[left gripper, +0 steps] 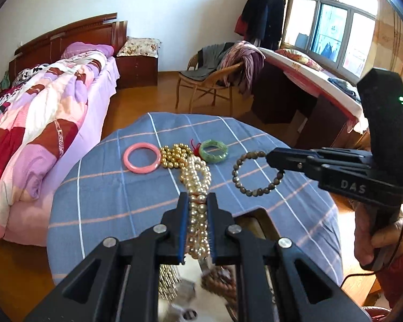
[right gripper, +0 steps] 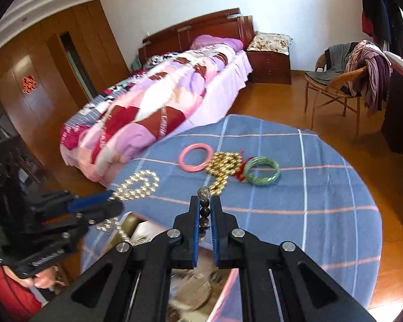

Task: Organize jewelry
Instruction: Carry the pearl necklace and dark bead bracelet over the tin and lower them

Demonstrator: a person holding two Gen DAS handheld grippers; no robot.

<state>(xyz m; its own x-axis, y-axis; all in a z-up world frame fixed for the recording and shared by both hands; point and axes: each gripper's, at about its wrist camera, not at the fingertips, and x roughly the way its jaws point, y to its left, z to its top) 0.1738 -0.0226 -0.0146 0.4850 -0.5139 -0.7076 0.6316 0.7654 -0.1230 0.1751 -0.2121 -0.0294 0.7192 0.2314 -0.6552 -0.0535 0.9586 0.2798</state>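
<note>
Only the left wrist view showed the brown bead bracelet (left gripper: 255,173) as a whole loop, hanging from the right gripper (left gripper: 275,161) above the tablecloth (left gripper: 107,187); the right wrist view showed just a few dark beads pinched between its fingers. Likewise, the left gripper (left gripper: 197,201) was clamped on a pearl strand (left gripper: 197,185), whose looped end appeared whole only in the right wrist view. Near the table's far edge lay a pink bangle (left gripper: 143,158), gold beads (left gripper: 174,156) and a green bangle (left gripper: 213,150). An open box (right gripper: 137,230) sat at the near edge.
</note>
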